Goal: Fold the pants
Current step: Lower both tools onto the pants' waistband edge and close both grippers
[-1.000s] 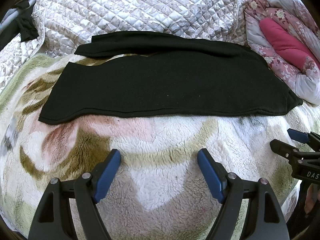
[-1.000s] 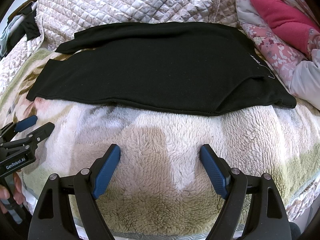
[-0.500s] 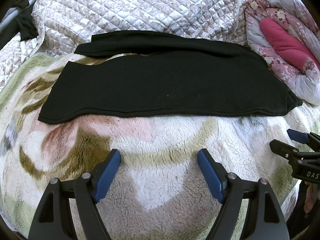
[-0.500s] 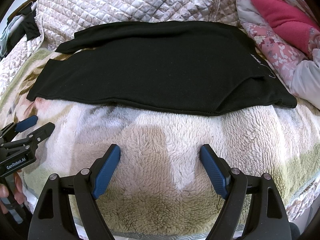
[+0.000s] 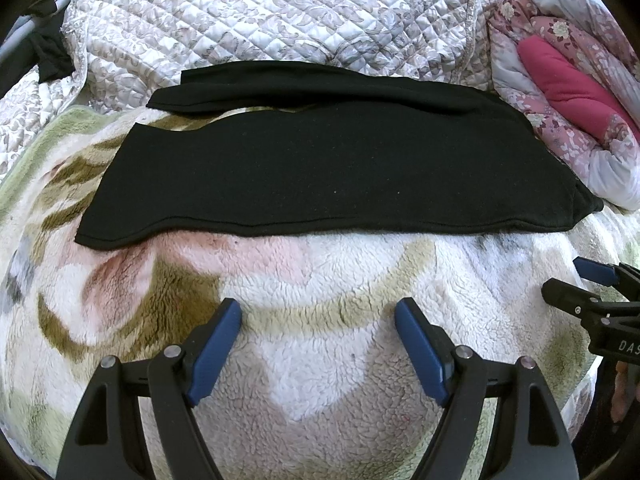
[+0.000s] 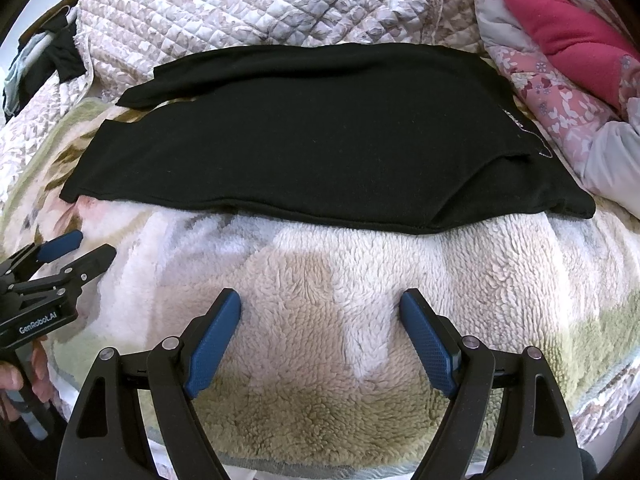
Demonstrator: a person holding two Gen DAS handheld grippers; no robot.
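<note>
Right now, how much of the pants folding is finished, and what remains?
Done: the black pants lie spread flat across the fleece blanket, legs side by side with a small gap at the cuffs. In hand: nothing; the left gripper and right gripper are both open, short of the cloth. Left: every fold, probably starting with one leg laid onto the other.

"GenRobot.AI" on the left tool (image 6: pixel 76 250) body, "DAS", cut off, on the right tool (image 5: pixel 576 284) body
</note>
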